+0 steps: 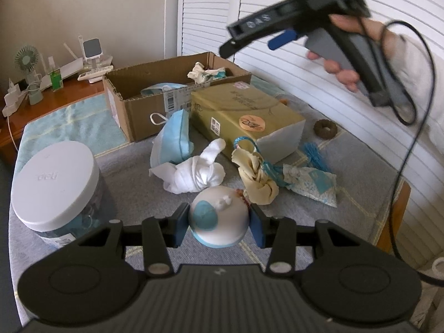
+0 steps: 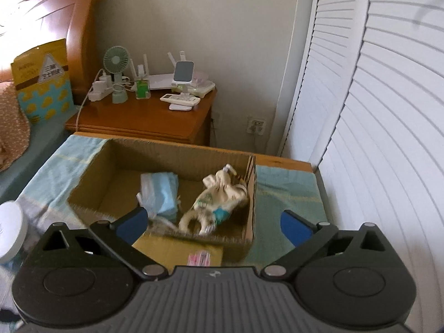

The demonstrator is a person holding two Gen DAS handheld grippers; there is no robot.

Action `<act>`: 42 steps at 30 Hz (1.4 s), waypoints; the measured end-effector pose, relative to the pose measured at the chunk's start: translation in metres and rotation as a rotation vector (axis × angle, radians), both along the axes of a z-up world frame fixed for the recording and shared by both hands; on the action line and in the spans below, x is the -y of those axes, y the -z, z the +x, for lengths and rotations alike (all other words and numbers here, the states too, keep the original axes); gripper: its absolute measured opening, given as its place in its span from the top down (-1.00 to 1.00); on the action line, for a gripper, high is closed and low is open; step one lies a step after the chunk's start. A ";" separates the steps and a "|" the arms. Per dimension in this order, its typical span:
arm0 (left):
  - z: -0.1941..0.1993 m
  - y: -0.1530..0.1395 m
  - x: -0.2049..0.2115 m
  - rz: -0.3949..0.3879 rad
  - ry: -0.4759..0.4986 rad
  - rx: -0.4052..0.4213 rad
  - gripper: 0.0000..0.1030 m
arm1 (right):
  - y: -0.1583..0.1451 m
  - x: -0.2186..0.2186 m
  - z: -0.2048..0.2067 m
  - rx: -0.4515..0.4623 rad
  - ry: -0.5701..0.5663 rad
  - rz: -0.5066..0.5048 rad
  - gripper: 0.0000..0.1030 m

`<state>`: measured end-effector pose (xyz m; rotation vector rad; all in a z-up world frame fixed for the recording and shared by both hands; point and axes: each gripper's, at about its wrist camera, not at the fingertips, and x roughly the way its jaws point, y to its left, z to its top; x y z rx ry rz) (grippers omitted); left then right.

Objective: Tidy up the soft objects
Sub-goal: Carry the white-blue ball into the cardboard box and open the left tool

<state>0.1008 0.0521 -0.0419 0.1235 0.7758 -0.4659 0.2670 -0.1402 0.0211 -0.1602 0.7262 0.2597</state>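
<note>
The left gripper [image 1: 219,223] pinches a white soft ball with a blue patch [image 1: 219,217] between its blue pads, near the front of the cloth-covered table [image 1: 347,208]. Just beyond it lie a knotted white cloth [image 1: 194,173], a blue face mask [image 1: 173,141] and a cream twisted cloth [image 1: 256,180]. The right gripper [image 2: 213,223] hangs with its fingers spread wide, nothing between them, above the cardboard box [image 2: 91,177] at the far side, which holds a folded blue mask [image 2: 161,191] and a cream bundle [image 2: 216,201].
</note>
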 end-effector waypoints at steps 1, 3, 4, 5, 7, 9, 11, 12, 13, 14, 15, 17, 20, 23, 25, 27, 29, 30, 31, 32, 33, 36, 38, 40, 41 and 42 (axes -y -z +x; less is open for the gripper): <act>-0.001 0.000 0.000 0.002 0.000 0.001 0.13 | 0.000 0.002 -0.006 0.001 0.001 0.007 -1.00; -0.002 -0.001 0.001 0.004 -0.002 0.001 0.13 | 0.002 0.007 -0.019 -0.004 -0.001 0.028 -1.00; -0.003 -0.001 0.002 0.005 -0.002 0.002 0.13 | 0.003 0.010 -0.026 -0.005 0.001 0.036 -1.00; -0.004 -0.002 0.002 0.006 -0.002 0.003 0.13 | 0.005 0.011 -0.031 -0.005 0.003 0.041 -1.00; -0.005 -0.002 0.003 0.008 -0.002 0.002 0.13 | 0.008 0.015 -0.043 -0.008 0.004 0.048 -1.00; -0.007 -0.002 0.004 0.010 -0.002 0.001 0.13 | 0.011 0.019 -0.057 -0.009 0.002 0.053 -1.00; -0.008 -0.003 0.005 0.014 -0.003 -0.001 0.13 | 0.014 0.022 -0.069 -0.010 -0.003 0.055 -1.00; -0.008 -0.003 0.005 0.015 0.000 -0.003 0.13 | 0.016 0.023 -0.076 -0.010 -0.005 0.059 -1.00; -0.008 -0.004 0.006 0.016 0.002 -0.007 0.13 | 0.017 0.025 -0.082 -0.016 -0.009 0.062 -1.00; -0.008 -0.005 0.006 0.019 0.005 -0.012 0.13 | 0.019 0.026 -0.087 -0.021 -0.009 0.066 -1.00; -0.007 -0.007 0.005 0.025 0.011 -0.015 0.13 | 0.021 0.027 -0.093 -0.025 -0.010 0.073 -1.00; -0.005 -0.015 0.005 0.041 0.018 -0.002 0.13 | 0.026 0.028 -0.103 -0.039 -0.026 0.081 -1.00; 0.005 -0.031 0.006 0.075 0.033 0.035 0.13 | 0.037 0.027 -0.116 -0.064 -0.047 0.069 -1.00; 0.026 -0.045 0.008 0.104 0.032 0.067 0.13 | 0.048 0.028 -0.126 -0.092 -0.052 0.070 -1.00; 0.044 -0.052 0.009 0.118 0.023 0.087 0.13 | 0.053 0.027 -0.131 -0.103 -0.049 0.067 -1.00; 0.066 -0.060 0.011 0.129 0.005 0.107 0.13 | 0.057 0.028 -0.136 -0.110 -0.054 0.065 -1.00; 0.089 -0.066 0.013 0.125 -0.009 0.113 0.13 | 0.058 0.029 -0.139 -0.107 -0.053 0.061 -1.00; 0.101 -0.068 0.014 0.123 -0.012 0.110 0.13 | 0.058 0.030 -0.140 -0.108 -0.052 0.060 -1.00; 0.114 -0.070 0.015 0.117 -0.023 0.109 0.13 | 0.059 0.031 -0.141 -0.110 -0.049 0.060 -1.00; 0.124 -0.070 0.016 0.117 -0.031 0.106 0.13 | 0.059 0.033 -0.141 -0.111 -0.047 0.059 -1.00; 0.137 -0.070 0.016 0.121 -0.040 0.101 0.13 | 0.059 0.033 -0.142 -0.111 -0.045 0.057 -1.00; 0.168 -0.064 0.017 0.118 -0.075 0.072 0.11 | 0.060 0.035 -0.142 -0.107 -0.046 0.055 -1.00; 0.184 -0.061 0.016 0.116 -0.102 0.068 0.04 | 0.059 0.036 -0.143 -0.106 -0.047 0.054 -1.00; 0.192 -0.058 0.014 0.115 -0.137 0.073 -0.53 | 0.060 0.037 -0.142 -0.105 -0.049 0.052 -1.00; 0.193 -0.058 0.013 0.111 -0.155 0.081 -0.62 | 0.060 0.037 -0.142 -0.106 -0.051 0.051 -1.00; 0.193 -0.058 0.011 0.105 -0.171 0.085 -0.66 | 0.060 0.038 -0.142 -0.106 -0.053 0.051 -1.00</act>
